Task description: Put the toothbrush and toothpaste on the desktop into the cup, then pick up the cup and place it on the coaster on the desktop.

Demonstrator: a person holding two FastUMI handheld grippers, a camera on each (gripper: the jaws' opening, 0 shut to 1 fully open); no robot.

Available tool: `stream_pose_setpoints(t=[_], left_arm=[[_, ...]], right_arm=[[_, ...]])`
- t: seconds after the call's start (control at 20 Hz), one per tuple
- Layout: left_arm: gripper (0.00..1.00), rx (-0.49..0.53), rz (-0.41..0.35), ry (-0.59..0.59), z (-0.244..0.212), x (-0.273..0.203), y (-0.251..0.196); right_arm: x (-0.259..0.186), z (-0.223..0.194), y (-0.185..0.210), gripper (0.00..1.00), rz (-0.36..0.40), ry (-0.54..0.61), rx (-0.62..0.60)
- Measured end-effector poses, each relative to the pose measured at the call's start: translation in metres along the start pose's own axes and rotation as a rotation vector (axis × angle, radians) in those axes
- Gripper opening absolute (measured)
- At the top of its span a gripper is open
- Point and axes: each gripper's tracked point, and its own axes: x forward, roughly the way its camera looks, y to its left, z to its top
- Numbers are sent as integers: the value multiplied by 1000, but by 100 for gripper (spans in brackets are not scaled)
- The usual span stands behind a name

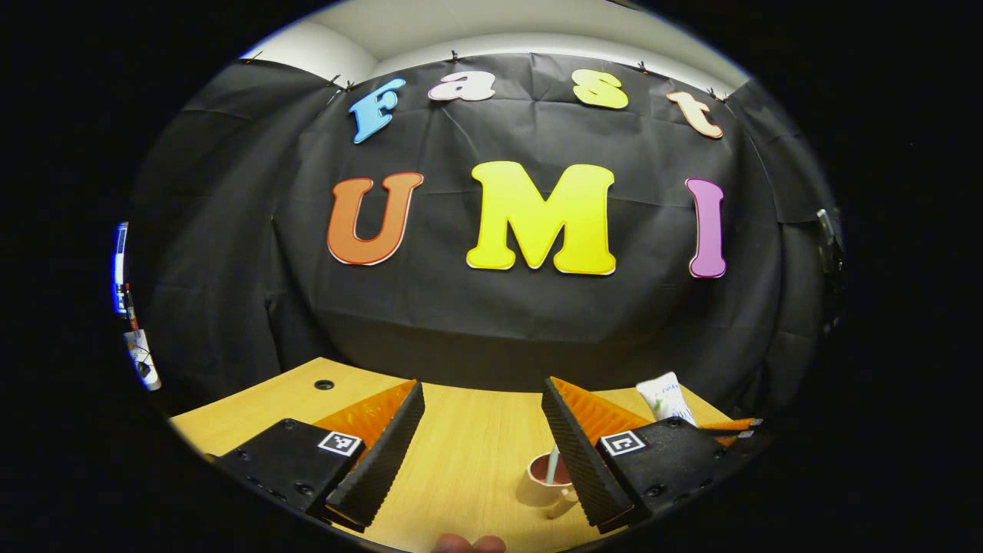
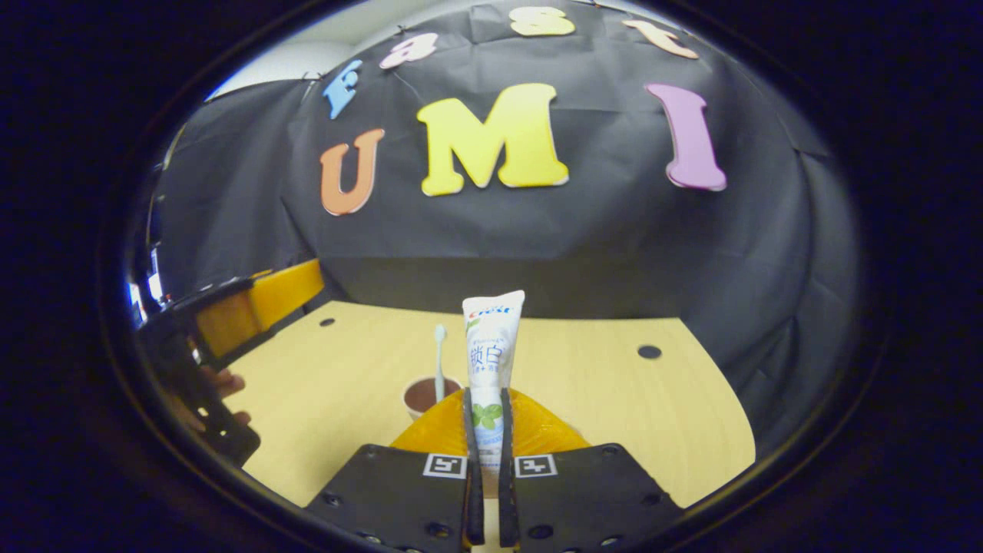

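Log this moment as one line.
right gripper: shut on upright white toothpaste tube | left gripper: open | toothbrush: in brown cup

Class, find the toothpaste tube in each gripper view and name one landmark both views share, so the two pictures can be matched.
Left gripper view: toothpaste tube at lower right, rising just beyond this gripper's right-hand finger.
Right gripper view: toothpaste tube at centre bottom, upright, clamped between the right gripper jaws.
Shared landmark: the cup with the toothbrush standing in it.
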Motion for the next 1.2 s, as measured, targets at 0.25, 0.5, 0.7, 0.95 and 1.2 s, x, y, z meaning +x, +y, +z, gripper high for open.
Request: stream_pose_setpoints(t=[0.25,0.5,0.7,0.95,1.2], left_arm=[[97,29,76,29,-4,-10,39],[97,19,109,40,-13,-5,58],[97,11,127,51,-18,0,66],[97,7,119,69,-24,6,63],[97,17,100,74,-24,9,57]], right_arm=[[52,13,44,7,75,-131,-47],[94,4,66,8,109,-206,-76],[113,0,59,7,89,-232,-68],[120,-9,54,10,83,-215,-32],[112,-22,57,17,85,-179,-26]])
